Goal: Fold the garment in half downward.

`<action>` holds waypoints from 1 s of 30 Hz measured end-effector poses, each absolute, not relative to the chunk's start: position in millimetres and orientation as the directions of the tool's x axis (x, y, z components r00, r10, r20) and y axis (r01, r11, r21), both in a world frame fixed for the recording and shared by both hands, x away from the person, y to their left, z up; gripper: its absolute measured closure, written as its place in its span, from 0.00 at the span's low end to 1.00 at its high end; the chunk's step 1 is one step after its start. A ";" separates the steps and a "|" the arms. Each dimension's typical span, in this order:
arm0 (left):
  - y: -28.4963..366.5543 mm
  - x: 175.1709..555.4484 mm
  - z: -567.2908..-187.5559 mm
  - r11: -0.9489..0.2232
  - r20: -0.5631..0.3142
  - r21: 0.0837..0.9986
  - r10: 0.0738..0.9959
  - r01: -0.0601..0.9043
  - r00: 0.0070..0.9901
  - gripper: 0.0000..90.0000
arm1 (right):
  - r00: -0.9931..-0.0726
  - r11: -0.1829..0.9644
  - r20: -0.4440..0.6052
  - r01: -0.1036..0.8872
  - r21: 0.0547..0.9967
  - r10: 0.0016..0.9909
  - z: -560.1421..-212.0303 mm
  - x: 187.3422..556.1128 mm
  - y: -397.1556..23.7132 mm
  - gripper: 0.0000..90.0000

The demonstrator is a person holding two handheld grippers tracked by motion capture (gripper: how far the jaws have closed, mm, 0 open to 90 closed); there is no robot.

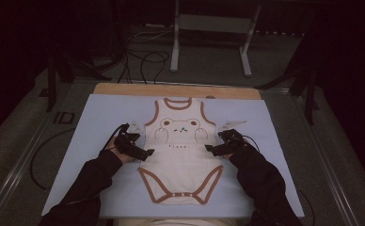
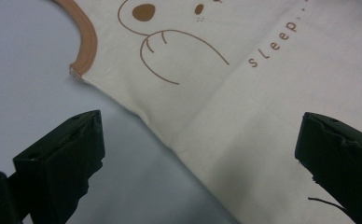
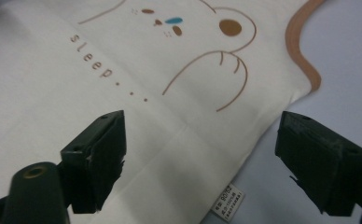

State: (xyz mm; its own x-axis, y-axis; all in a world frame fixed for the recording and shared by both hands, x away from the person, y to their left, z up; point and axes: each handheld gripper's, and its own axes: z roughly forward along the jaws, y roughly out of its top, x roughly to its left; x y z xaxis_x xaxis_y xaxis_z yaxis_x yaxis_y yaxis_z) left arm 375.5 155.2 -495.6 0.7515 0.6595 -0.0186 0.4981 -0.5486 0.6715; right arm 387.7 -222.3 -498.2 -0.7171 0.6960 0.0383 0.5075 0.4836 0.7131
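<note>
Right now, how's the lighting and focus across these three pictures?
High view: dim, with dark corners, so the bodysuit and blue mat look muted. Left gripper view: brighter, print sharp, jaws soft. Right gripper view: evenly lit, the side label too small to read.

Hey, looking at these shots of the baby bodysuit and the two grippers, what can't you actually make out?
- Print on the side label, right gripper view: too small and blurred.
- Bear print on the bodysuit, left gripper view: cut off by the top edge.
- Small white items beside the bodysuit, high view: too dim to identify.
</note>
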 end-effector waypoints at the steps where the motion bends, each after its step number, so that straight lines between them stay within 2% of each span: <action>1: 155.0 376.7 -496.2 -0.553 -0.014 0.667 0.661 0.500 0.750 0.04 | -0.714 0.481 0.041 0.512 0.712 0.699 -499.5 388.6 -222.2 0.21; 7: 154.3 381.8 -500.9 -0.556 -0.005 0.646 0.683 0.523 0.731 0.12 | -0.702 0.487 0.044 0.537 0.688 0.711 -505.6 395.6 -228.0 0.30; 8: 154.3 382.4 -501.4 -0.561 -0.002 0.643 0.680 0.522 0.733 0.17 | -0.699 0.484 0.051 0.543 0.686 0.713 -506.3 397.1 -229.7 0.32; 10: 152.8 384.3 -503.6 -0.569 0.008 0.628 0.686 0.530 0.727 0.20 | -0.702 0.487 0.058 0.549 0.679 0.710 -508.0 398.2 -230.0 0.33; 16: 147.9 387.7 -508.2 -0.583 0.013 0.623 0.674 0.521 0.738 0.39 | -0.703 0.510 0.052 0.563 0.650 0.709 -516.7 403.0 -226.2 0.40; 21: 146.0 390.5 -512.5 -0.590 0.011 0.605 0.678 0.535 0.735 0.45 | -0.703 0.519 0.040 0.562 0.644 0.710 -516.9 403.9 -225.5 0.48; 25: 145.6 391.9 -513.9 -0.575 -0.021 0.611 0.675 0.545 0.737 0.48 | -0.719 0.549 0.019 0.548 0.632 0.695 -515.1 402.2 -223.3 0.58; 30: 141.9 393.2 -512.4 -0.586 -0.036 0.598 0.662 0.546 0.749 0.60 | -0.741 0.566 0.029 0.536 0.626 0.670 -513.6 399.8 -220.5 0.76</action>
State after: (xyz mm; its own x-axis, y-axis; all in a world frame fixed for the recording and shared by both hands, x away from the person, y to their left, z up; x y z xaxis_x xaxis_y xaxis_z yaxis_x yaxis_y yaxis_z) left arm 393.2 141.9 -512.4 0.7489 0.6617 -0.0359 0.5465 -0.5861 0.5982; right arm 399.8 -220.5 -513.6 -0.7414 0.6705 0.0286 0.5363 0.5664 0.6258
